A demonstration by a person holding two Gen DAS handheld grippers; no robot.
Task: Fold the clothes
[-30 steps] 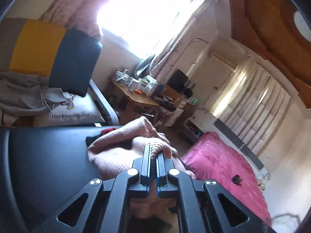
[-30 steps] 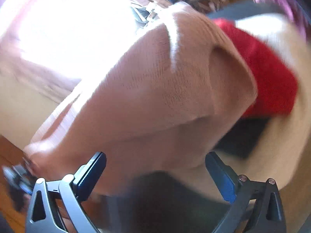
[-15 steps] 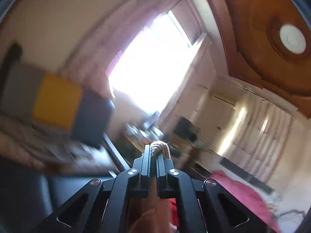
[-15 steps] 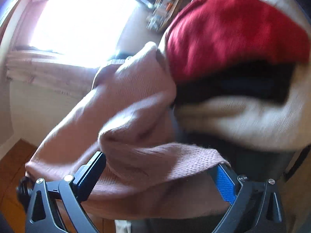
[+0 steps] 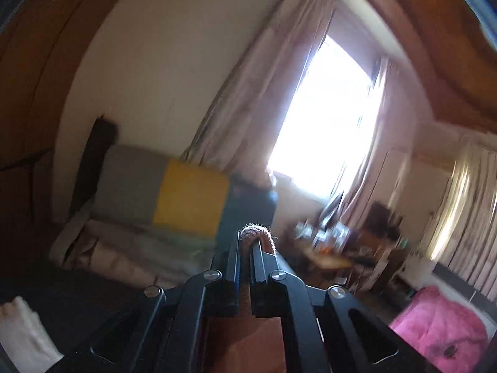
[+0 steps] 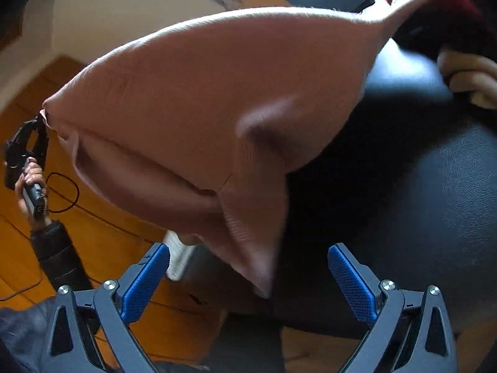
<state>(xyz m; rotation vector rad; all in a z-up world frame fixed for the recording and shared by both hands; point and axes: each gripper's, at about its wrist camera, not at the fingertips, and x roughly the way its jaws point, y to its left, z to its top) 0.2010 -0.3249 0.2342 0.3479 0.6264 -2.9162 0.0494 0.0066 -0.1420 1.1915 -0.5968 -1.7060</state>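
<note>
A pink knit sweater (image 6: 217, 93) hangs stretched in the air above a black leather surface (image 6: 419, 171). One corner of it is pinched in my left gripper (image 5: 247, 242), which is shut on the sweater's edge (image 5: 257, 233); in the right wrist view the left gripper (image 6: 42, 116) appears far left, held by a hand (image 6: 31, 177). My right gripper (image 6: 248, 276) stands open below the sweater, with a hanging fold (image 6: 257, 264) dangling between its blue pads (image 6: 146, 283) without being clamped.
More clothes, red (image 6: 459, 9) and cream (image 6: 472, 80), lie at the far right of the black surface. A sofa with grey, yellow and blue cushions (image 5: 186, 199), a bright window (image 5: 329, 124), a cluttered desk (image 5: 335, 242) and a pink bedspread (image 5: 441, 326) surround it. Wooden floor (image 6: 93, 233) lies below.
My left gripper has lifted and swung away with the sweater's edge, stretching the garment off the pile. The right gripper stays open, now looking under the raised sweater.
</note>
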